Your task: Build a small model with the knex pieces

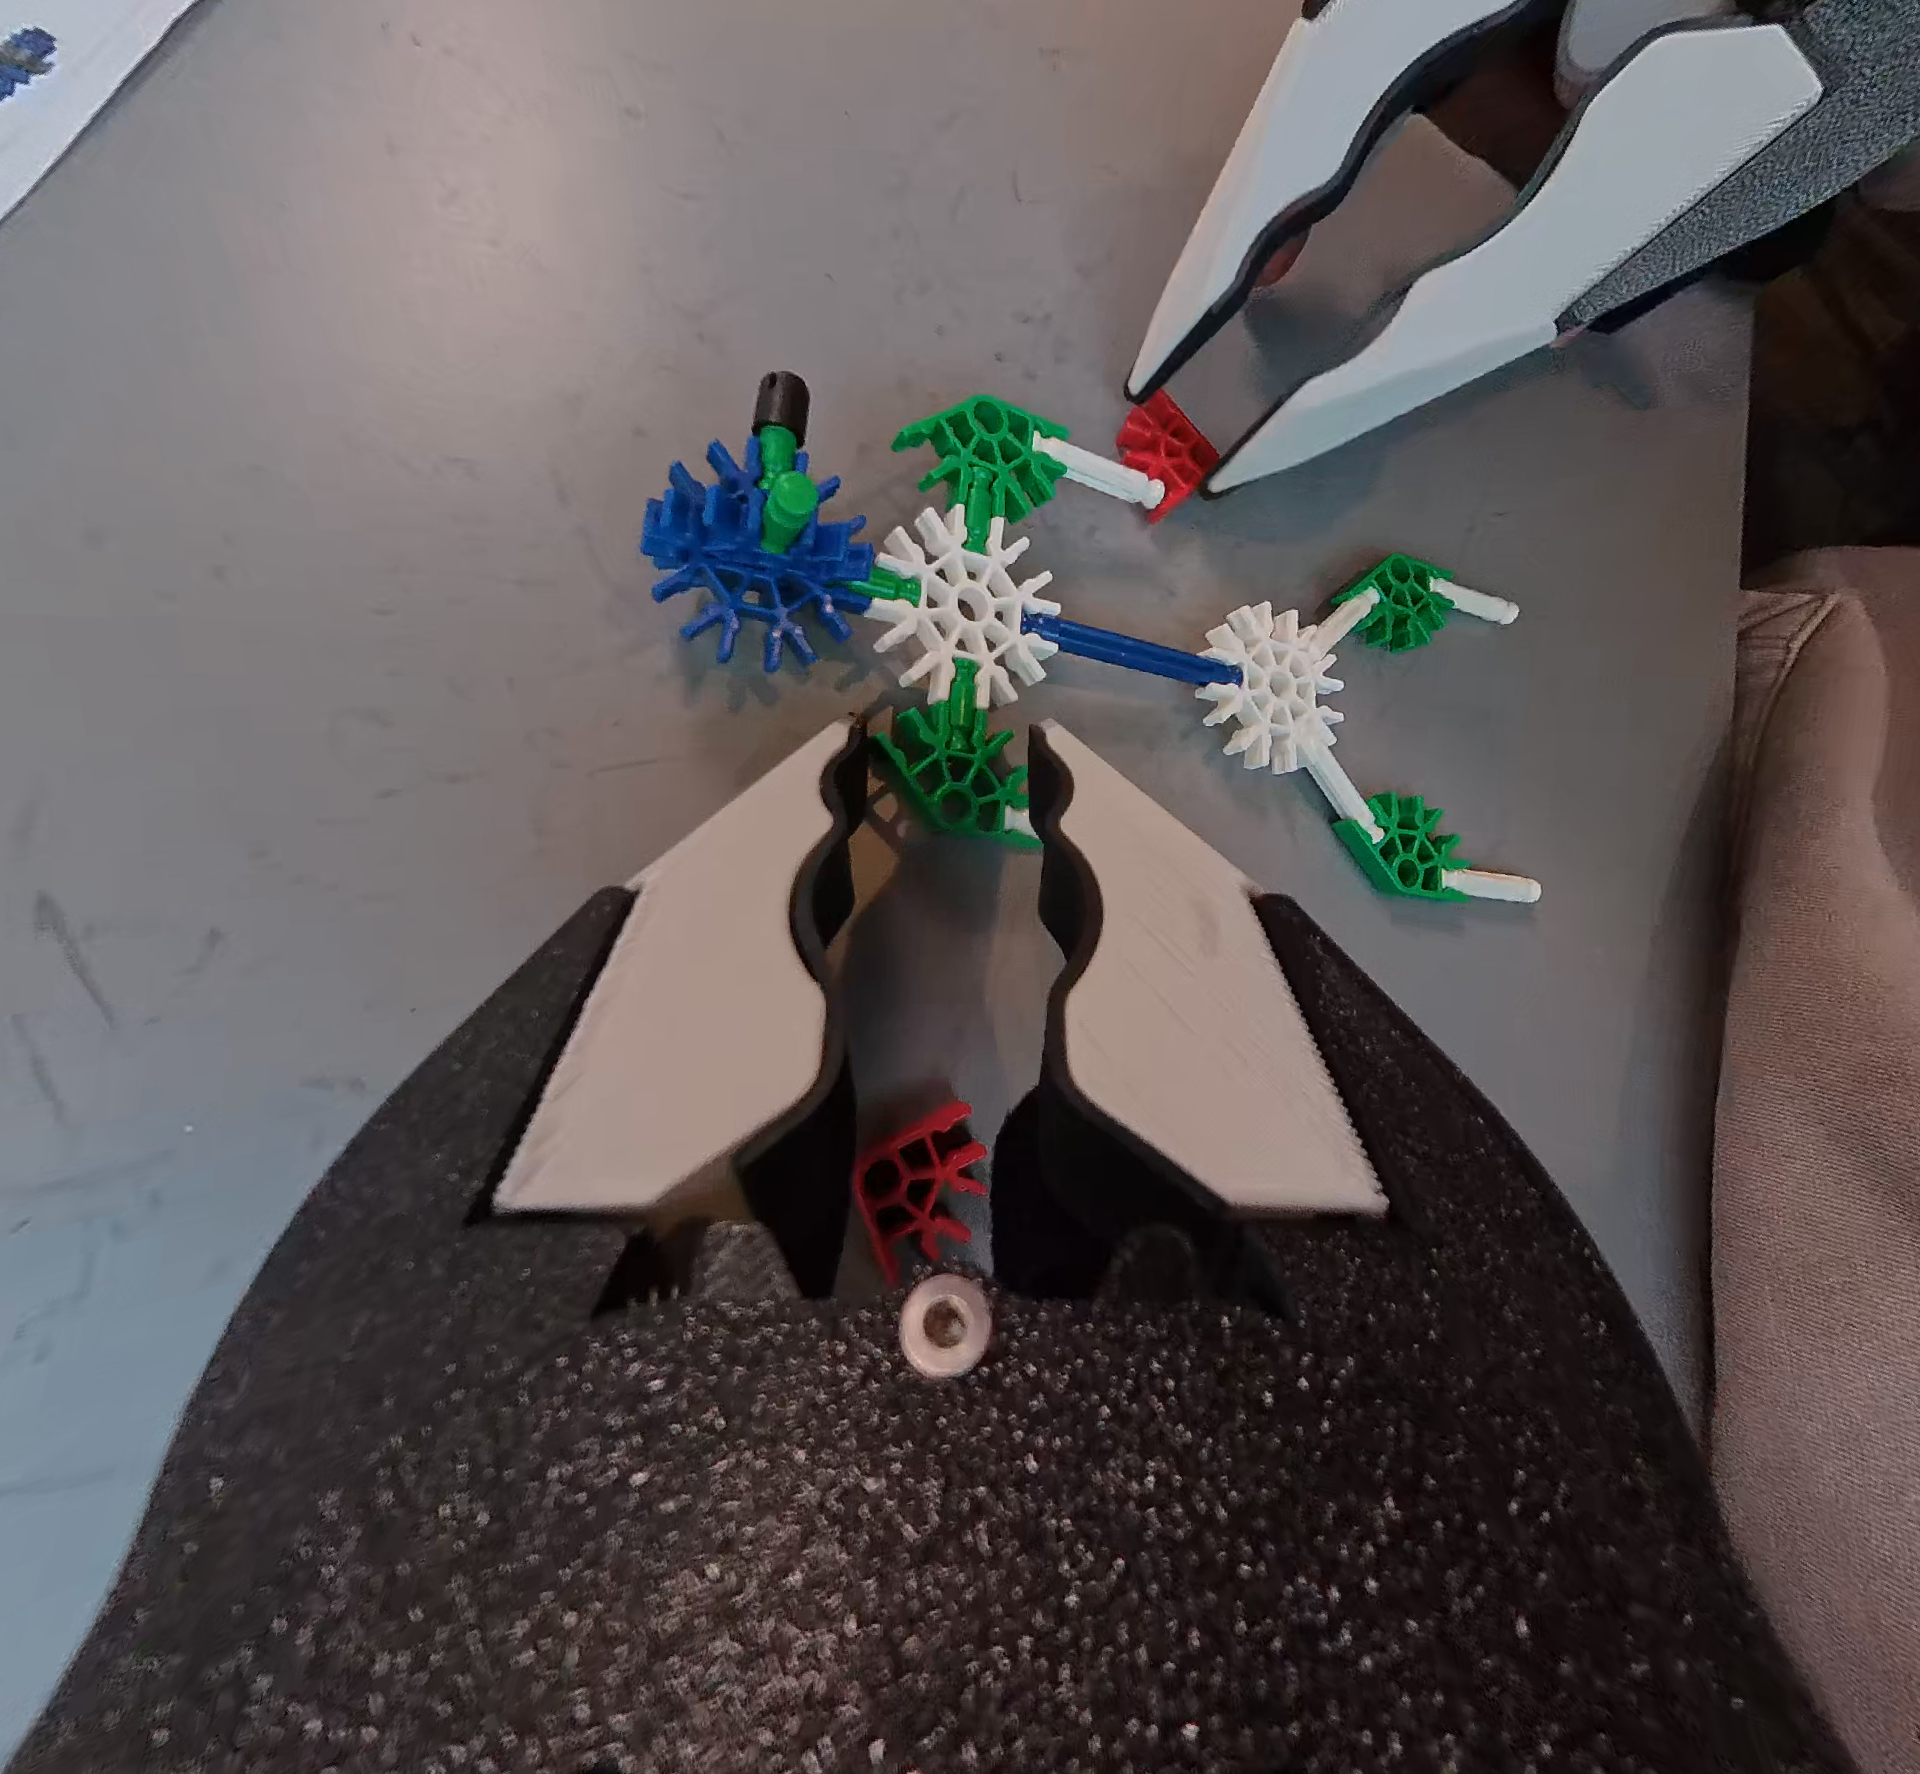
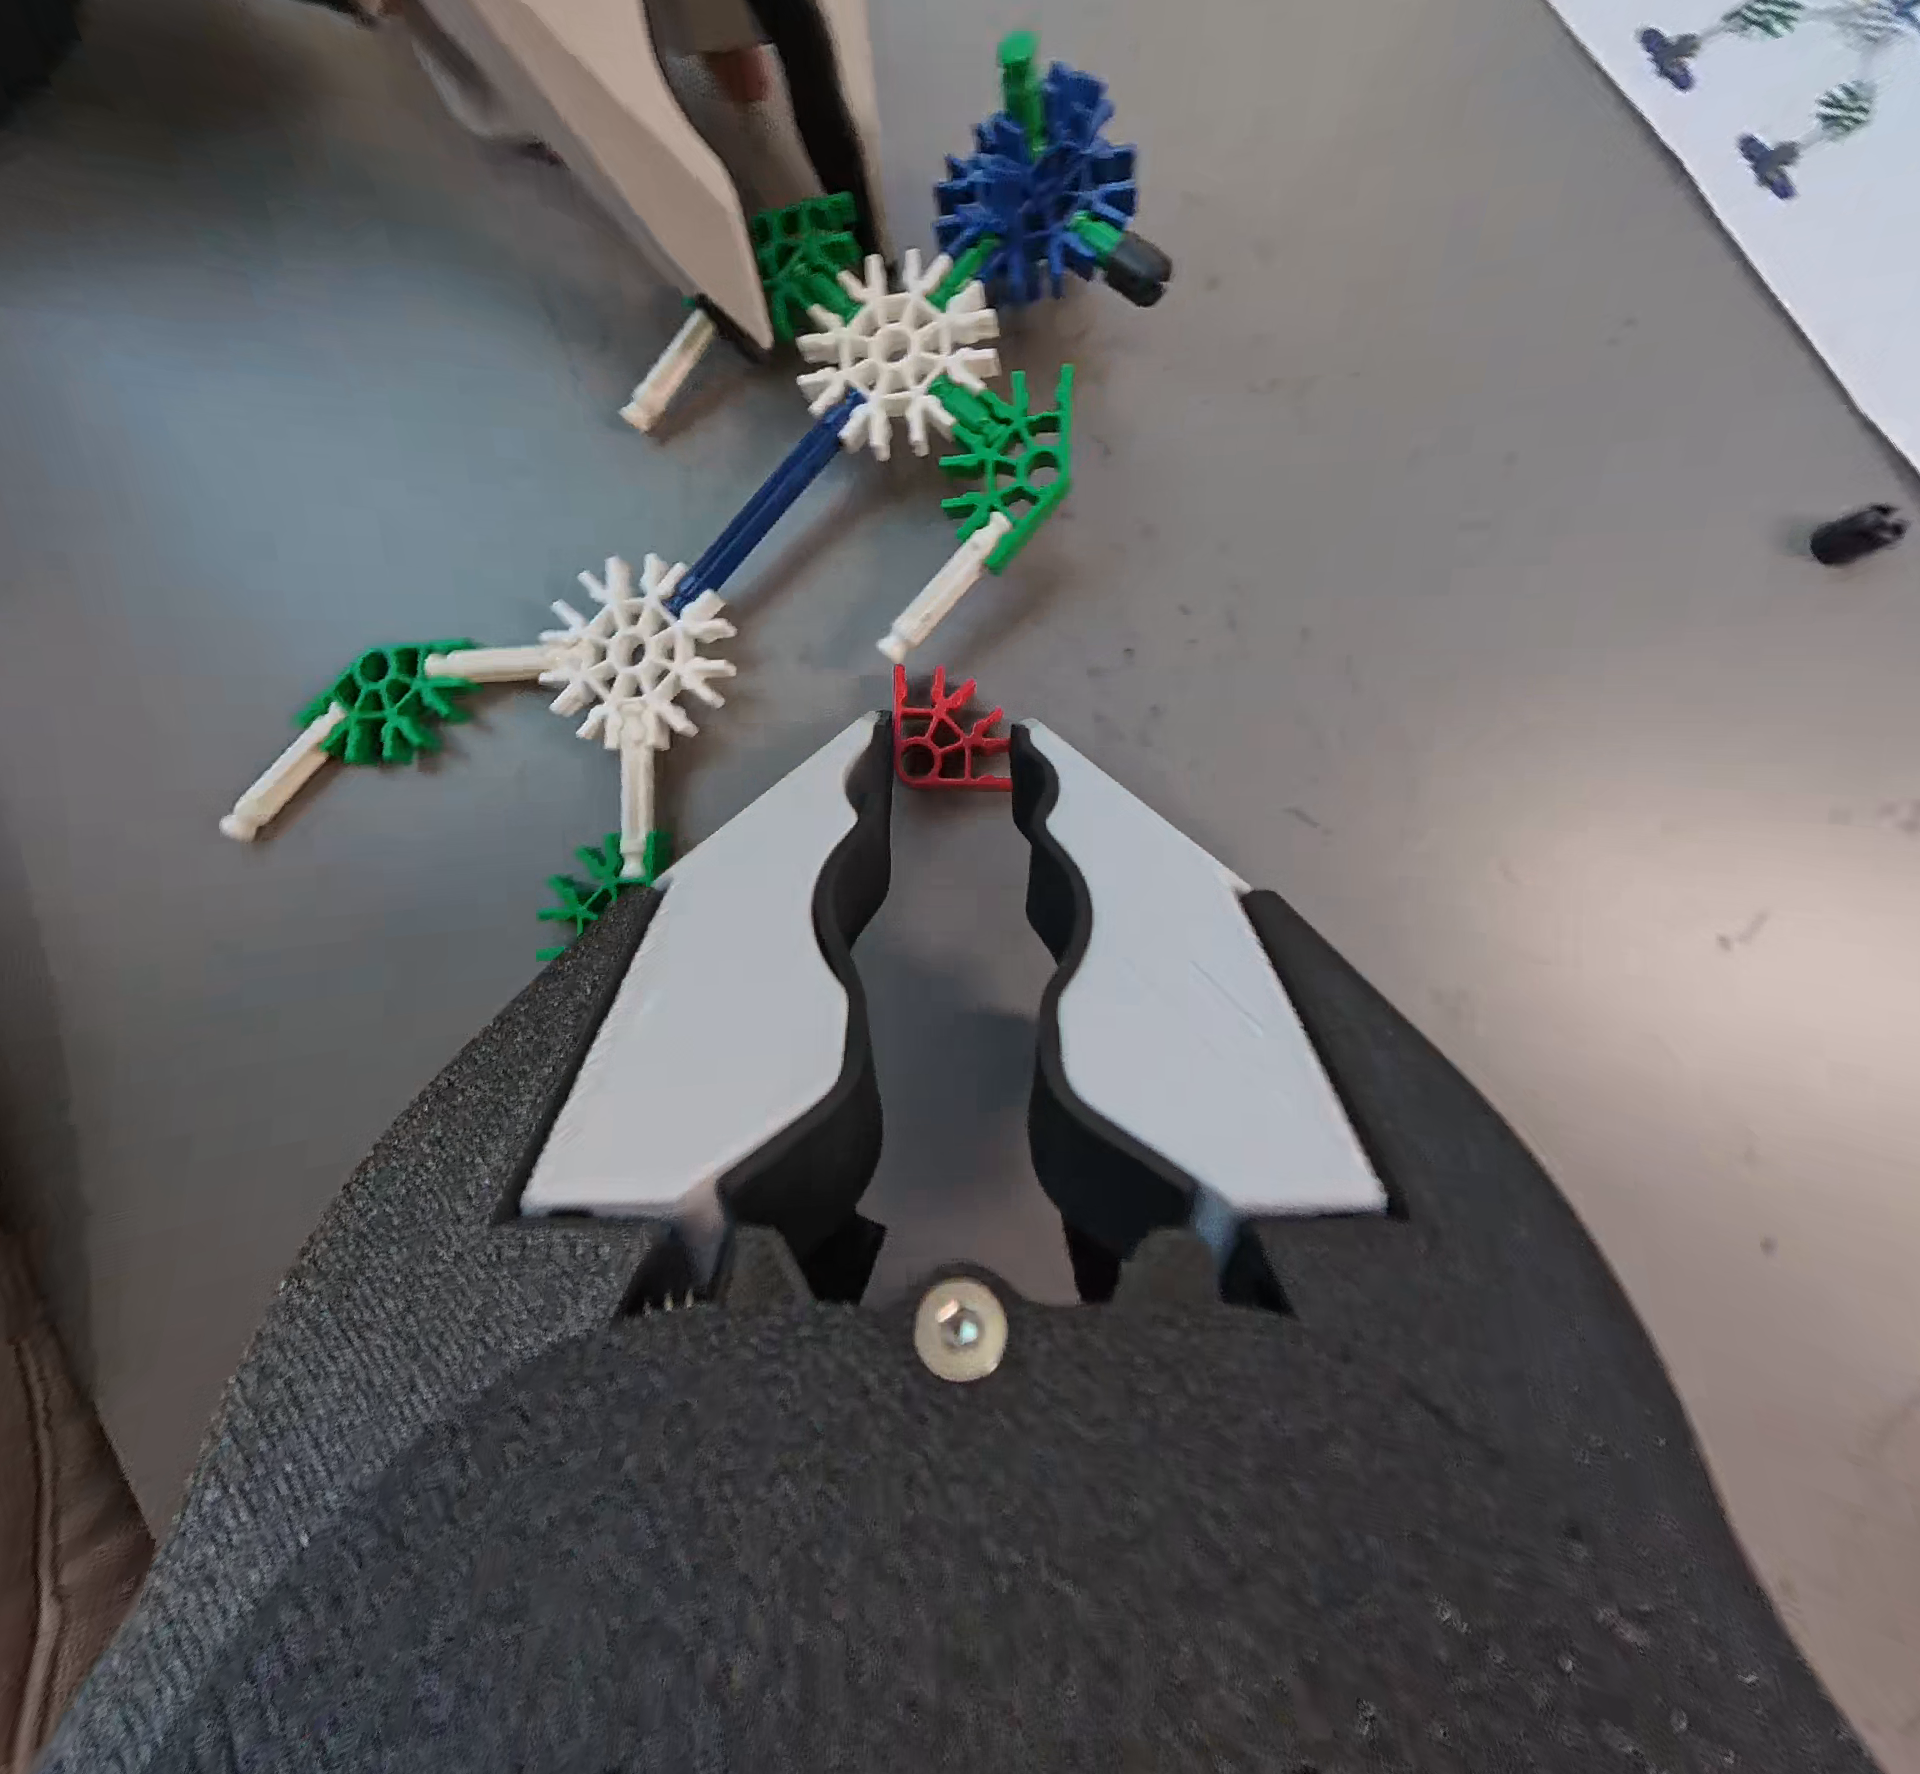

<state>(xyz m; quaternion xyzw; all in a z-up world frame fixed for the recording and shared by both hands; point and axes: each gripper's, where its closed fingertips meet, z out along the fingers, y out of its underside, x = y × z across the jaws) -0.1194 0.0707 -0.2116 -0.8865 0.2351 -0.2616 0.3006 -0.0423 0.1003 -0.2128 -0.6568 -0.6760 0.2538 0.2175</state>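
Note:
A toy model of white snowflake connectors (image 1: 961, 607), a blue rod (image 1: 1127, 649), green connectors, white rods and a blue connector cluster (image 1: 753, 550) lies on the grey table (image 1: 416, 477). My left gripper (image 1: 945, 748) is shut on the model's near green connector (image 1: 951, 789); it also shows in the right wrist view (image 2: 816, 285). My right gripper (image 2: 953, 727) is shut on a red connector (image 2: 951, 737) and holds it at the tip of a white rod (image 2: 940, 597). In the left wrist view the right gripper (image 1: 1174, 439) holds that red connector (image 1: 1164, 446) against the rod end.
A second red connector (image 1: 920, 1184) lies on the table under my left gripper. A printed sheet (image 2: 1766, 62) lies at the table's far side, with a loose black cap (image 2: 1860, 535) near it. Beige fabric (image 1: 1829, 997) lies past the table edge. From the right gripper's tips to the loose black cap (image 2: 1860, 535) is close to 15 cm.

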